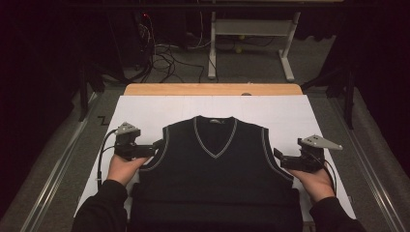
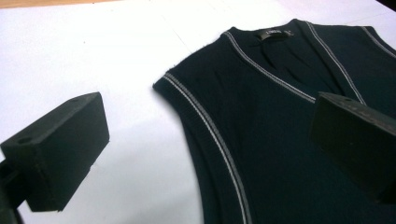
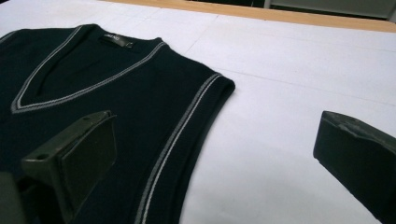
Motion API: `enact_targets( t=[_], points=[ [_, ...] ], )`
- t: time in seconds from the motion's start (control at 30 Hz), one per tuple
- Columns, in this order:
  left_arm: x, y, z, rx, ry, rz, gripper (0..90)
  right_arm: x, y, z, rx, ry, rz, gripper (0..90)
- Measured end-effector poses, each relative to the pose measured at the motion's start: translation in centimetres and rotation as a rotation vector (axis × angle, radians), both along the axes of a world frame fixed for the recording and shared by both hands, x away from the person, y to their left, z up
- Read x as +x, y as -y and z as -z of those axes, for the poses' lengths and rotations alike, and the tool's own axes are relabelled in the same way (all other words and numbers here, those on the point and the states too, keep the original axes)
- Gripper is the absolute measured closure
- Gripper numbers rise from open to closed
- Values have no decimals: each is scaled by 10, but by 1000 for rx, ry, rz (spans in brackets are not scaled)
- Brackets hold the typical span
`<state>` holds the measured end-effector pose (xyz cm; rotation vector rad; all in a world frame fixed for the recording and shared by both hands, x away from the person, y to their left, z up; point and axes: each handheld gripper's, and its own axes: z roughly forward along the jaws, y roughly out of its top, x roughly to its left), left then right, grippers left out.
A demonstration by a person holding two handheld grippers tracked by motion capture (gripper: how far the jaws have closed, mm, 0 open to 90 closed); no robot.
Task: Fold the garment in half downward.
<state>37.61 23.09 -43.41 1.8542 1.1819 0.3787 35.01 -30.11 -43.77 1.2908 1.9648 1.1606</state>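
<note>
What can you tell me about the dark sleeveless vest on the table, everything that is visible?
The vest is a dark knit, looking black or navy, with pale grey striped trim along its V-neck and both armholes and a small label inside the collar. It lies flat, front up, neck away from the person, on a white sheet; its hem is near the front edge. The left gripper and right gripper stand open at the armholes, gripping nothing.

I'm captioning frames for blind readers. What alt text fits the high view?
A dark V-neck vest with pale trim lies flat on a white sheet. A person's hands hold the left gripper and right gripper at its armholes, jaws open, gripping nothing.
</note>
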Motion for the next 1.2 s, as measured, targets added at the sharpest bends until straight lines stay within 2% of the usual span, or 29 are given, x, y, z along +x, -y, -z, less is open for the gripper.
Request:
enact_targets(
  t=[0.17,0.23,0.33,0.47,0.57,0.7,0.73,0.77,0.83,0.87,0.9,0.97,1.03,1.17,1.2],
  points=[
    [11,5,0,22,-7,-12,0,12,-4,0,-19,-2,-2,3],
    [22,4,1,16,-27,-31,0,21,-6,1,-16,-16,2,3],
    [35,4,3,13,-62,-44,0,30,-10,3,-48,-17,13,2],
    [45,5,11,-2,-90,-64,9,40,-14,4,-56,-25,24,4],
    [51,5,20,16,-115,-71,10,46,-16,5,-54,-20,35,5],
    [52,5,21,-3,-117,-85,10,53,-20,6,-70,-34,45,5],
    [49,6,17,20,-93,-87,7,56,-21,6,-76,-33,54,8],
    [48,6,15,19,-78,-88,8,56,-22,5,-75,-35,63,10],
    [46,2,9,-8,-68,-98,8,58,-22,4,-75,-36,62,11],
    [46,2,9,-8,-68,-98,8,58,-22,4,-75,-36,62,11],
    [46,0,8,1,-75,-106,8,61,-23,4,-80,-37,60,13],
    [50,3,10,57,-97,-121,8,64,-25,5,-77,-55,64,29],
    [54,7,12,51,-114,-122,8,68,-25,6,-35,-61,65,63],
    [61,17,18,62,-144,-102,28,73,-28,9,-51,-78,73,80],
    [67,22,23,69,-173,-100,36,79,-32,13,-56,-111,64,99]
  ],
)
